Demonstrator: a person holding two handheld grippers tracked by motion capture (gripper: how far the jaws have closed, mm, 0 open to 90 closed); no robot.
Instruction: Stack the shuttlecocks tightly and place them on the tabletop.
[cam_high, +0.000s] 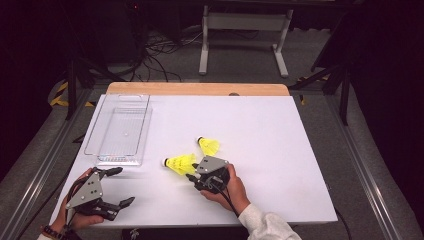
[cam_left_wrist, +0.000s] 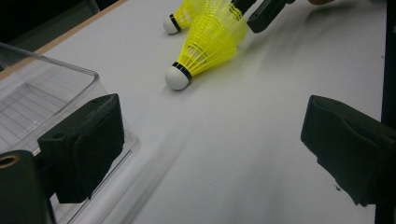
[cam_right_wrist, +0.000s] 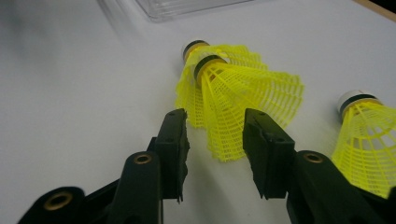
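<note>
Two yellow shuttlecocks nested one inside the other (cam_right_wrist: 233, 88) lie on their side on the white table (cam_high: 260, 150), cork ends pointing toward the tray. In the high view the nested pair (cam_high: 181, 163) lies mid-table. Another yellow shuttlecock (cam_right_wrist: 364, 135) lies just beyond it (cam_high: 209, 145). My right gripper (cam_right_wrist: 212, 121) is open, and the rim of the nested pair's skirt sits between its jaws. In the high view the right gripper (cam_high: 192, 171) sits just right of the pair. My left gripper (cam_high: 125, 185) stands wide open near the front left corner, holding nothing (cam_left_wrist: 215, 144).
A clear plastic tray (cam_high: 120, 130) stands at the table's back left; its near corner (cam_left_wrist: 88, 74) shows beside my left jaw. A wooden strip (cam_high: 200, 89) runs along the far edge. Cables and a white stand are on the floor beyond.
</note>
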